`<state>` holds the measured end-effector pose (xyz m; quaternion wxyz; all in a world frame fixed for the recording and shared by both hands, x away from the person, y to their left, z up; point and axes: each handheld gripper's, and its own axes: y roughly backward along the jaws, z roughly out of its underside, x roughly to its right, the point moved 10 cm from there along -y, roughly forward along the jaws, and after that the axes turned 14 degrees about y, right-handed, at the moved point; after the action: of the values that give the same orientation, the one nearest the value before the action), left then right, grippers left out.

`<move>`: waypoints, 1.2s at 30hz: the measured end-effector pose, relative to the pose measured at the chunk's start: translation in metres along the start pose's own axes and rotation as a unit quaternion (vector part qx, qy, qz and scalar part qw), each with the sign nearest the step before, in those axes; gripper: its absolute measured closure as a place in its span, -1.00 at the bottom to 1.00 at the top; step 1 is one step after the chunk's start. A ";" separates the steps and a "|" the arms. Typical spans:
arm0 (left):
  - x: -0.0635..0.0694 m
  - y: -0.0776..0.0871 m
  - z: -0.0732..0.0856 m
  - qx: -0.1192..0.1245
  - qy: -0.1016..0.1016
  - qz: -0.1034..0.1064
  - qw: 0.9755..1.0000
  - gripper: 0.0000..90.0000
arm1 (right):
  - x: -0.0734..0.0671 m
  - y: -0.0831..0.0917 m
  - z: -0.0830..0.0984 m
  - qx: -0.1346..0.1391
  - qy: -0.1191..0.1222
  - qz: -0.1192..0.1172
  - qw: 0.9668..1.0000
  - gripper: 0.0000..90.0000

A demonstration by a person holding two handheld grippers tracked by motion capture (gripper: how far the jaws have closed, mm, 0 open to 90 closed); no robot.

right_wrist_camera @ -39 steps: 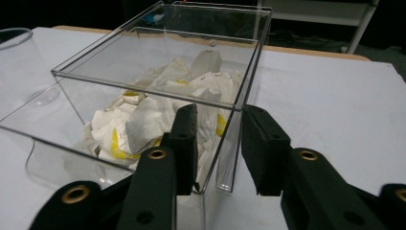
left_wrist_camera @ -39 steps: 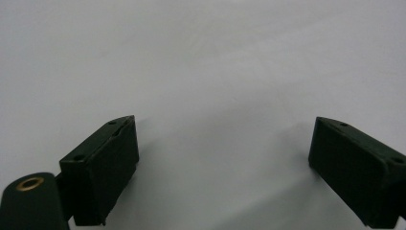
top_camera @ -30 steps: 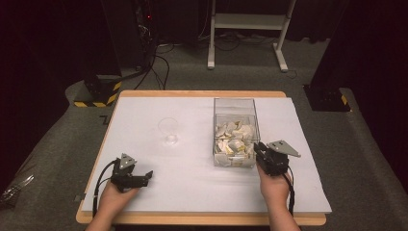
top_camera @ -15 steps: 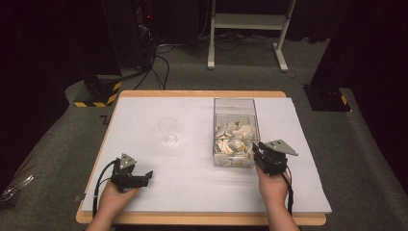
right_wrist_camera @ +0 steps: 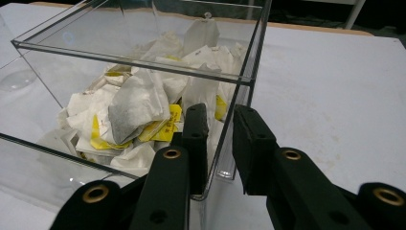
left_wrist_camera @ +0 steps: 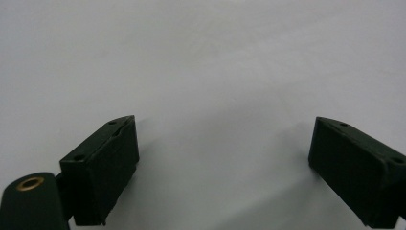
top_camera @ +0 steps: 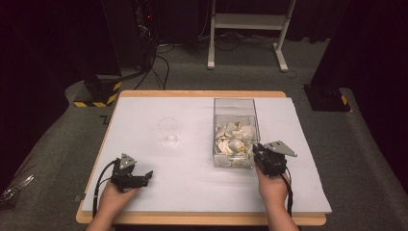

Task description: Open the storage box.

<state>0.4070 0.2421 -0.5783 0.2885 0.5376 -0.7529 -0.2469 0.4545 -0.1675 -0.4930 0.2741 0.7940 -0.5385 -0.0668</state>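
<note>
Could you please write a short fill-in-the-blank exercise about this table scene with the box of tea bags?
1. The clear box holds many tea ____.
2. The right gripper has its jaws on either side of the box's ____.
3. The left gripper rests with its jaws ____ over the white table.
4. The empty wine glass stands to the ____ of the box in the high view.

Missing words: bags; wall; open; left

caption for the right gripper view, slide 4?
Right gripper shut on the near corner wall of the clear box of tea bags.
</note>
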 end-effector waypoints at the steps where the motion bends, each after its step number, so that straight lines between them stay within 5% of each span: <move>1: 0.000 0.000 0.000 0.000 0.000 0.000 1.000 -0.77 | -0.001 0.001 0.000 -0.001 0.001 -0.001 1.000 0.69; 36: 0.000 0.000 0.000 0.000 0.000 0.000 1.000 -0.77 | -0.017 0.035 0.020 0.014 0.005 -0.017 1.000 0.67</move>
<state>0.4069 0.2421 -0.5782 0.2882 0.5372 -0.7532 -0.2470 0.4109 -0.1691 -0.4957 0.2640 0.8074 -0.5242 -0.0603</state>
